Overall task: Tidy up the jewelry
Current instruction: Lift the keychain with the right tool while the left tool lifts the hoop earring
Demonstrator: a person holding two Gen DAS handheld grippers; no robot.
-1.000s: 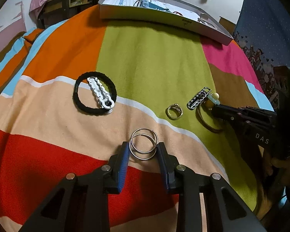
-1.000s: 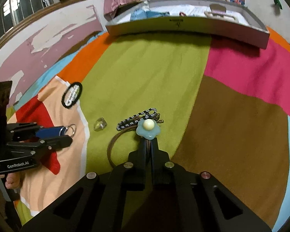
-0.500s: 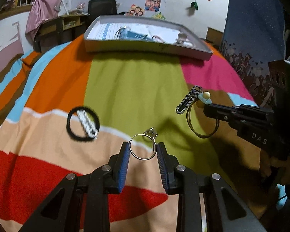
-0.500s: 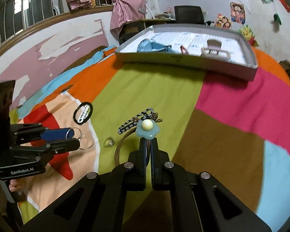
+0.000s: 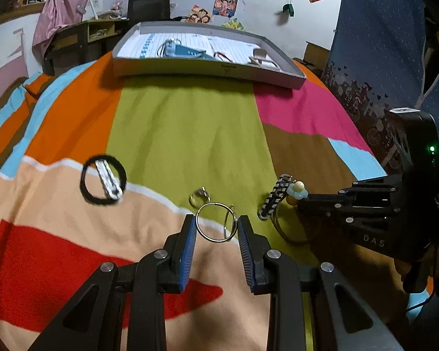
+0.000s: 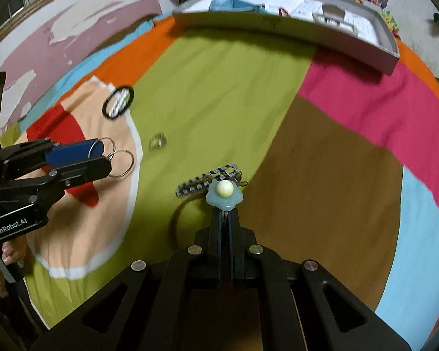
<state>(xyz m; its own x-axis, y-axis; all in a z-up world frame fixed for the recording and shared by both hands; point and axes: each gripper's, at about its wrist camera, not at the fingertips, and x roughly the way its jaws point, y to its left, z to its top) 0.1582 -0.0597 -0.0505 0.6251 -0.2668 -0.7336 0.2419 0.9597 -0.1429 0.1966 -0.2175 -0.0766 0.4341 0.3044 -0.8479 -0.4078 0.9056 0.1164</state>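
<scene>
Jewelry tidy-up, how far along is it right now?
Partly done. The grey tray already holds a few pieces. In hand: the left gripper grips the hoop earrings, and the right gripper is shut on a flower-topped bangle with a checkered clip. Left on the blanket: a small ring and a black hair tie with a white clip.

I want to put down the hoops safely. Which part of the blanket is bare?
Bare: the green stripe between the grey tray and the small ring; also the brown patch. Crowded: around the black hair tie, white clip and checkered clip.
</scene>
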